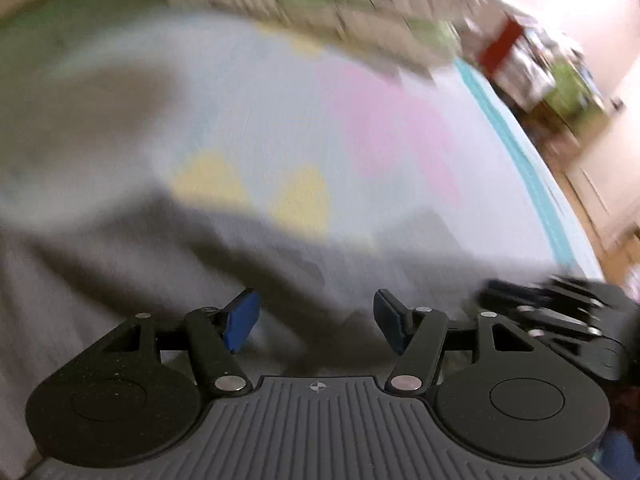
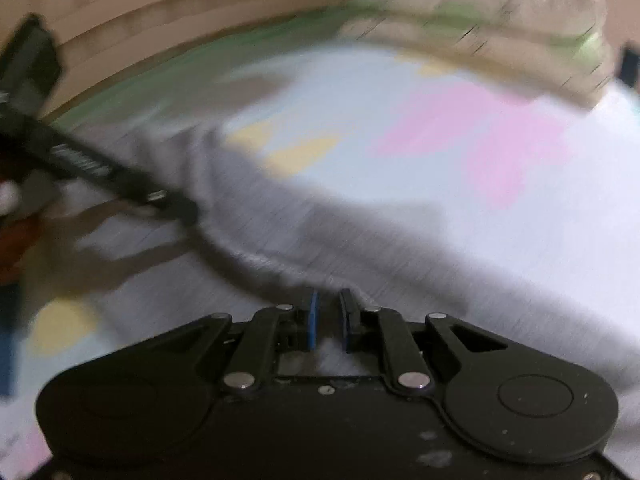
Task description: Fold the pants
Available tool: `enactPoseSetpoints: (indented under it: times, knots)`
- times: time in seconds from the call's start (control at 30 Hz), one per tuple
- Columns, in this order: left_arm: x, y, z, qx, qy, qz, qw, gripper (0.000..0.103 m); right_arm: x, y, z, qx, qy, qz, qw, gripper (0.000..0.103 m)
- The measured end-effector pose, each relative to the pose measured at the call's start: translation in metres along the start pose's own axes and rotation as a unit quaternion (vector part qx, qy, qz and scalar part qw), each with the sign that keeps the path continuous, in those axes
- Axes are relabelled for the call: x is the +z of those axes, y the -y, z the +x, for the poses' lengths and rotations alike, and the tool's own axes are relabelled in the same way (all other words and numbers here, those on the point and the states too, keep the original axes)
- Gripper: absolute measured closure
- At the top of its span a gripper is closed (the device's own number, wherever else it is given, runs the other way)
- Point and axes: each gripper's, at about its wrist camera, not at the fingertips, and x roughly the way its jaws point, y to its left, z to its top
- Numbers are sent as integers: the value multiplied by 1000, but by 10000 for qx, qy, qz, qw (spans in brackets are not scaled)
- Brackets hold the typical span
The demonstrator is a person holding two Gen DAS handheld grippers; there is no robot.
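1. Both views are blurred. Grey pants [image 1: 100, 272] lie spread on a bed sheet [image 1: 280, 112] printed with pink and yellow patches. A folded quilt [image 1: 340, 12] lies across the sheet at the far side, well ahead of both grippers. A wooden bed frame [image 2: 140, 12] runs along the far left in the right wrist view.
2. Furniture and clutter [image 1: 552, 68] stand beyond the sheet's teal edge, far right of the left gripper; too blurred to name.
3. The left gripper [image 1: 316, 324] stands about half open, nothing between its blue pads [image 1: 240, 320], over the grey cloth.
4. The right gripper [image 2: 330, 320] is nearly closed, a narrow gap between its pads [image 2: 313, 320]; grey cloth shows low in the gap, but whether the pads pinch it I cannot tell.
5. The right gripper appears just right of the left one in the left wrist view [image 1: 552, 312]; the left one reaches in from the left in the right wrist view [image 2: 120, 184], above the pants.
6. The pants' edge [image 2: 280, 256] runs as a raised fold just ahead of the right gripper; open sheet lies beyond it, up to the quilt.
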Motion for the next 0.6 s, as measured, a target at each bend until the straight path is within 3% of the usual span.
enactPoseSetpoints:
  times: [0.1, 0.23, 0.3, 0.43, 0.6]
  knots:
    - [20, -11, -6, 282, 438, -359, 9980, 41, 14, 24, -1, -653, 523, 511, 9952, 86]
    - [11, -3, -26, 124, 487, -241, 9984, 41, 2, 54, -34, -779, 761, 1222, 9865, 82]
    - [-8, 5, -35, -14, 324, -25, 9995, 41, -14, 58, -52, -707, 635, 1204, 9882, 77]
    - [-50, 18, -39, -409, -213, 162, 9988, 41, -44, 44, -68, -415, 285, 1041, 9933, 77]
    - [-59, 34, -3, -552, -811, 286, 9948, 41, -56, 21, -52, -80, -106, 782, 9969, 77]
